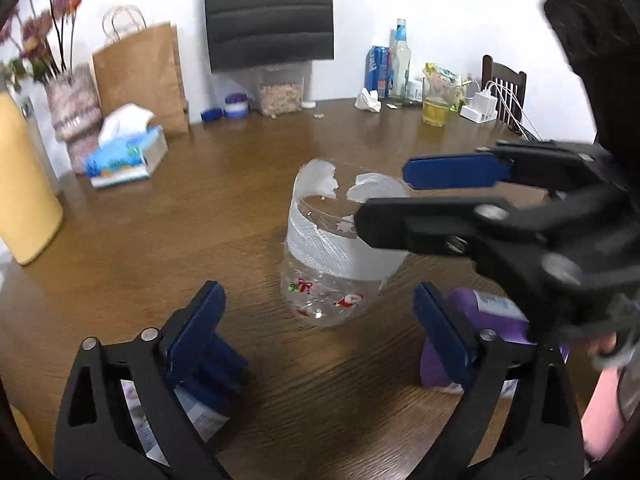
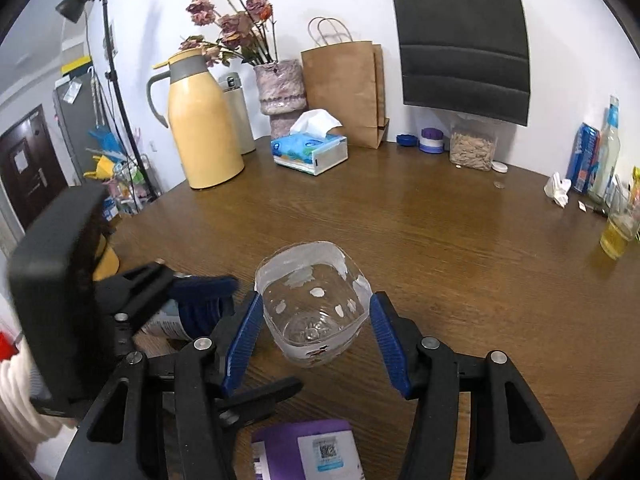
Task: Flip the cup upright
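A clear plastic cup (image 1: 332,256) with a white taped rim and Christmas stickers stands upright on the brown table (image 1: 200,208), mouth up. My right gripper (image 2: 316,320) has its blue pads on both sides of the cup (image 2: 312,308), touching its walls near the rim. In the left wrist view the right gripper (image 1: 384,196) reaches in from the right across the cup's rim. My left gripper (image 1: 320,316) is open and empty, just in front of the cup, with its fingers wide on either side.
A purple box (image 1: 480,328) lies near the right of the cup. Along the back stand a yellow jug (image 2: 200,128), tissue box (image 2: 310,148), paper bag (image 2: 344,92), flower vase (image 2: 280,88), jar (image 2: 472,148), bottles (image 2: 600,156) and a glass of yellow drink (image 2: 616,236).
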`<action>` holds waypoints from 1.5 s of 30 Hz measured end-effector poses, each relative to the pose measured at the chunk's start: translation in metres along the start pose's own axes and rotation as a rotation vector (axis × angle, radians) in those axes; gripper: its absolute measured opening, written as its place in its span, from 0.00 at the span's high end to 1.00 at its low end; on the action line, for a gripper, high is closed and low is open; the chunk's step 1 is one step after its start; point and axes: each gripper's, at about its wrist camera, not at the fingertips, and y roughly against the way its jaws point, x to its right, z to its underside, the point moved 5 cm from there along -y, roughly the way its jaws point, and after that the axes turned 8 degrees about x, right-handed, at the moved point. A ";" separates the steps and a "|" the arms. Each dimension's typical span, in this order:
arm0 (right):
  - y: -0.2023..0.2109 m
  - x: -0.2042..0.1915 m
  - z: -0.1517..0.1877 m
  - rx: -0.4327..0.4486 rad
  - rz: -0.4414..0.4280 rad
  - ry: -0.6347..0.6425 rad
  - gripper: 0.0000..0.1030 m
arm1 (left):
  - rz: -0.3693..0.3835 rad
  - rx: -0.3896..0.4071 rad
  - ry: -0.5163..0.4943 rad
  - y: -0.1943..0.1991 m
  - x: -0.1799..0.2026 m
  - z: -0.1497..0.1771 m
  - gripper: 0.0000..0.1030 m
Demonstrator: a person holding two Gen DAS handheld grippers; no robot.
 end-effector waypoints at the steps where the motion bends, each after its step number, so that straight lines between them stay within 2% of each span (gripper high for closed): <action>1: -0.003 -0.002 -0.002 -0.004 0.003 0.014 0.42 | -0.009 0.000 -0.015 0.003 0.000 0.000 0.05; 6: -0.011 -0.007 -0.006 -0.009 0.016 0.032 0.39 | -0.030 0.007 0.009 0.016 -0.015 0.002 0.01; 11: -0.009 -0.005 -0.005 -0.011 0.026 0.022 0.25 | -0.061 0.004 0.055 0.024 -0.029 0.001 0.01; 15: -0.002 0.000 -0.001 -0.020 0.092 0.039 0.25 | -0.070 0.028 0.076 0.035 -0.032 -0.002 0.01; 20: 0.014 0.011 -0.001 -0.004 0.146 -0.002 0.25 | -0.078 0.050 0.081 0.047 -0.030 -0.006 0.01; 26: 0.050 0.002 0.001 0.036 0.135 -0.035 0.25 | -0.125 0.051 0.121 0.068 -0.031 -0.003 0.01; 29: 0.070 -0.006 0.006 0.050 0.129 -0.040 0.25 | -0.174 0.062 0.139 0.086 -0.031 0.000 0.01; 30: 0.075 -0.008 0.008 0.054 0.128 -0.042 0.23 | -0.197 0.069 0.139 0.094 -0.030 0.001 0.01; 31: 0.085 -0.012 0.011 0.063 0.127 -0.046 0.18 | -0.217 0.081 0.140 0.103 -0.028 0.002 0.00; 39: 0.143 -0.045 0.040 0.111 0.134 -0.018 0.17 | -0.330 0.132 0.158 0.169 -0.010 0.020 0.00; 43: 0.182 -0.074 0.059 0.194 0.128 0.040 0.17 | -0.424 0.154 0.171 0.204 -0.003 0.035 0.00; 45: 0.195 -0.084 0.070 0.220 0.132 0.047 0.17 | -0.414 0.184 0.186 0.225 0.009 0.047 0.00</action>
